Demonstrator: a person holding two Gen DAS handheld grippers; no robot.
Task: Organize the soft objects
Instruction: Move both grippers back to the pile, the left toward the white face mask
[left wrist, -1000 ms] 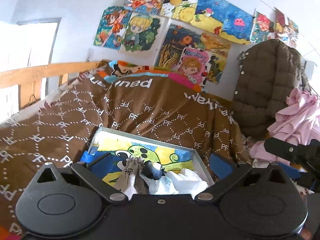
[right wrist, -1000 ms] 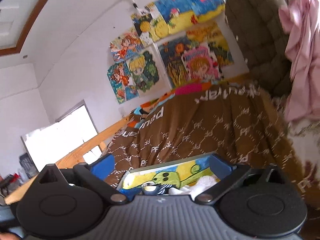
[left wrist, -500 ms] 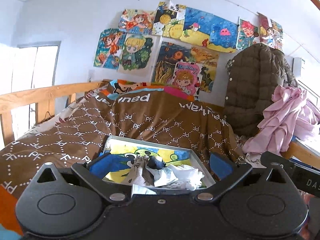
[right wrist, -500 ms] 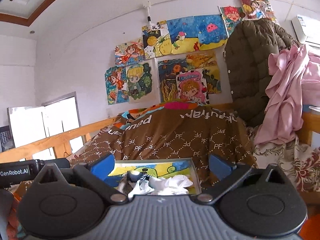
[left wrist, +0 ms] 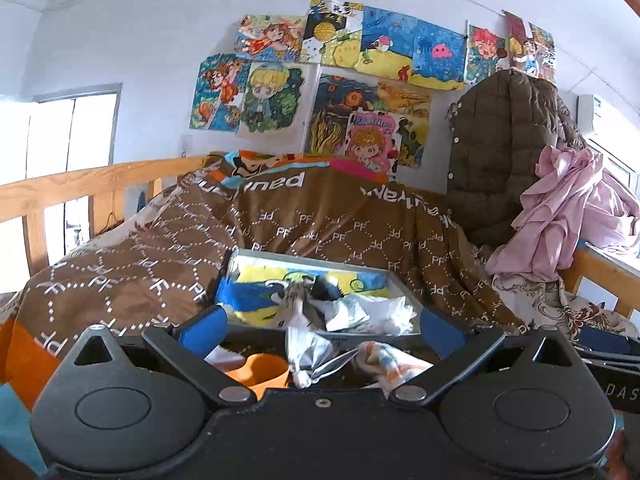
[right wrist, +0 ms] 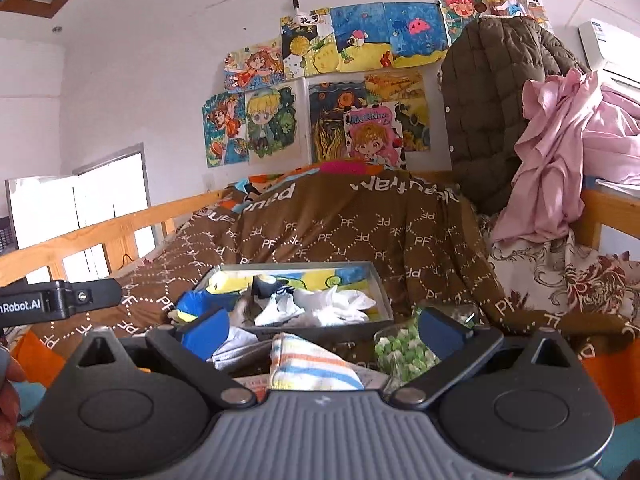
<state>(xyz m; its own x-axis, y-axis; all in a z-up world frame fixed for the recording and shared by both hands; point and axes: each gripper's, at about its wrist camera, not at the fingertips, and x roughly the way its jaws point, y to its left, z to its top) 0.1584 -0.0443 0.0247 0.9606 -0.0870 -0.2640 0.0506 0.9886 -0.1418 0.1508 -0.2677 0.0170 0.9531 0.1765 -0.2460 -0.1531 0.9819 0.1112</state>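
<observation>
Both cameras now sit further back and lower than one second ago, so loose items in front of the tray come into view that were hidden before.

A brown quilt [left wrist: 320,224] with a white dotted pattern fills the middle of both views, thick and softly folded. On it, at lower centre, lies the shallow grey tray [left wrist: 404,290], rectangular with thin stiff walls and a bright cartoon picture on its floor. Several soft pieces already lie inside: a heap of white crumpled cloth [right wrist: 336,304] on the right side of it, and a dark sock [left wrist: 326,290] near the middle. This part of the sorting looks done.

Some things remain outside, at the bottom of the frames. In the right view a striped towel [right wrist: 312,364], thick and woven, lies just before the tray, and a bag of green pieces [right wrist: 400,350] is beside it to the right. In the left view I see an orange cup [left wrist: 260,370], a crinkled silver-white bag [left wrist: 310,354], and again the striped piece. So I judge the task is about half finished.

The left tongs [left wrist: 322,324] stand wide apart and hold nothing. The right tongs [right wrist: 324,326] are also wide apart, empty, with the towel lying between the blue fingertips [right wrist: 206,330] in the picture.
</observation>
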